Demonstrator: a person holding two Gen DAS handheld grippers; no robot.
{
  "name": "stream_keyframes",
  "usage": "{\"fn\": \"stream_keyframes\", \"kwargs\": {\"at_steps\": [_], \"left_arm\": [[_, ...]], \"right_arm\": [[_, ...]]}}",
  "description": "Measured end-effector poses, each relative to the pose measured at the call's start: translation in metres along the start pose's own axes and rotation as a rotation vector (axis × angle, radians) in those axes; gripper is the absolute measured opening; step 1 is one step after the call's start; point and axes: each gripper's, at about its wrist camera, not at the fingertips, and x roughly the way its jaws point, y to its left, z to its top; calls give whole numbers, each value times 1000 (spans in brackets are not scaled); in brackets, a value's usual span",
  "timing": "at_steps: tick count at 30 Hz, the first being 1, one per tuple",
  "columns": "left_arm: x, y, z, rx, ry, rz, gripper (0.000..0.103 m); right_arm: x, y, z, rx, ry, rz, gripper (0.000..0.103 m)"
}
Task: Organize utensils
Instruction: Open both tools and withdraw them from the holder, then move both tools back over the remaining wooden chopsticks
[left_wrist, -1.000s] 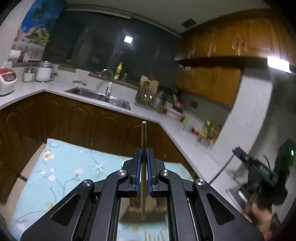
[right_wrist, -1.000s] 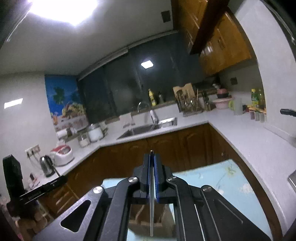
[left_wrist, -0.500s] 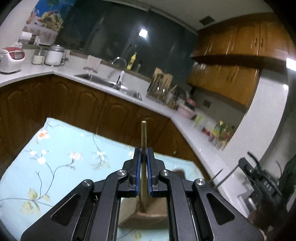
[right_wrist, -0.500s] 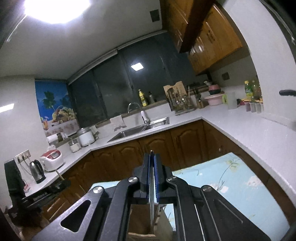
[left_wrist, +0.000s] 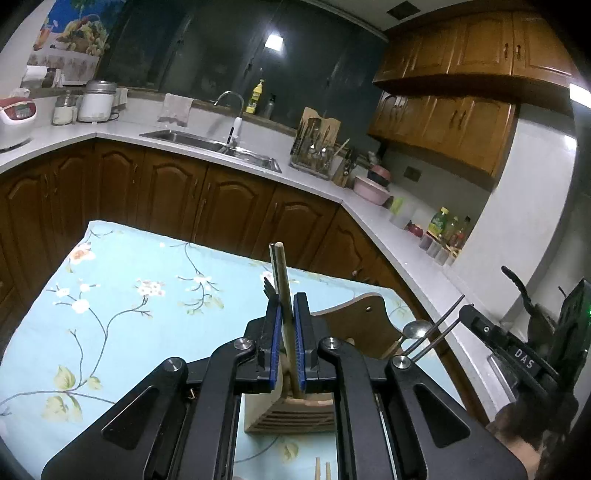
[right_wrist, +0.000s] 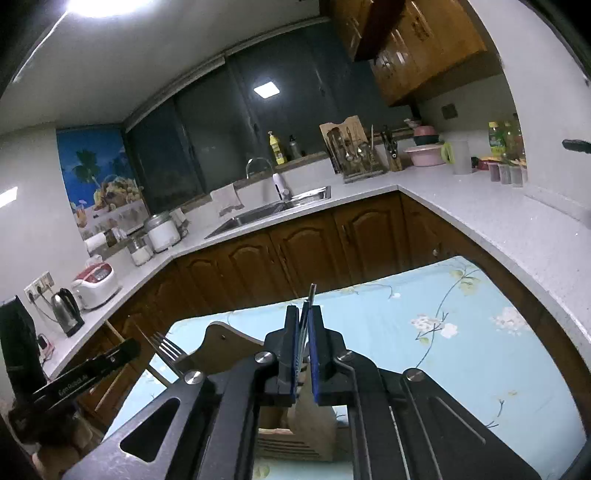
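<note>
Two grippers, each pinching one utensil over the same wooden holder (left_wrist: 295, 410) on the floral cloth (left_wrist: 122, 295). Left gripper (left_wrist: 287, 347): pads pressed onto a wooden-handled utensil (left_wrist: 282, 280) — the stick runs between the fingers, near-upright, leaning slightly left at the top; its blunt end stands clear above the fingertips and its lower end drops into the slot just below and behind the pads. A dark fork-like head shows right behind the stick at the left fingertip; can't tell if it's part of the same piece. Right gripper (right_wrist: 303, 354): fingers clamped on a thin metal utensil (right_wrist: 309, 302), held edge-on, long axis also near-vertical, tipped a touch right at the top, tip poking just past the fingertips, lower part going down toward the holder under the jaws. My read: both are gripped mid-shaft and kept upright so they slide straight into the slots — insertion step, release not yet done. Right of the left fingers, the other gripper's spoon bowl and two thin rods (left_wrist: 432, 336) sit near the holder's tall back panel (left_wrist: 365, 325). Two chopstick ends (left_wrist: 321, 470) lie on the cloth below the fingers.
</note>
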Motion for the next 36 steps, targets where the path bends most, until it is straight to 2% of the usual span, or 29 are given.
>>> {"fn": "stream_keyframes", "kwargs": {"at_steps": [3,6,7,8,9,10,12,13,14,16,20,24,27,36], "left_arm": [[1,-2,1,10,10,12,6],[-2,-3,1,4,22,7,12],[-5,-3,1,2,19,0,19],[-8,-3,0,1,18,4,32],[-13,-2,-1,-3,12,8,39],[-21,-1,-1,-8,-4,3,49],[-31,0,-1,-17,-20,20,66],[-38,2,-1,-25,-27,39,82],[-46,3,-2,-36,-43,45,85],[-59,5,-2,-44,-56,40,89],[-81,11,-13,-34,-62,55,93],[-96,14,-30,-10,-34,87,95],[-105,15,-52,3,7,103,95],[-114,13,-120,30,155,88,95]], "right_arm": [[2,-1,2,5,7,1,6],[0,-4,2,29,7,17,15],[-1,-5,1,34,4,22,26],[-6,-6,1,44,-6,33,36],[-12,-8,1,56,-23,40,59],[-17,-9,1,65,-41,49,70],[-32,-10,2,70,-74,60,72],[-37,-9,2,69,-82,63,79],[-43,-9,2,70,-91,66,85],[-58,-9,1,72,-105,81,101],[-81,-9,-8,55,-101,87,102],[-99,-12,-27,37,-72,68,102],[-112,-18,-46,36,-46,49,102],[-139,-42,-102,71,60,-28,102]]}}
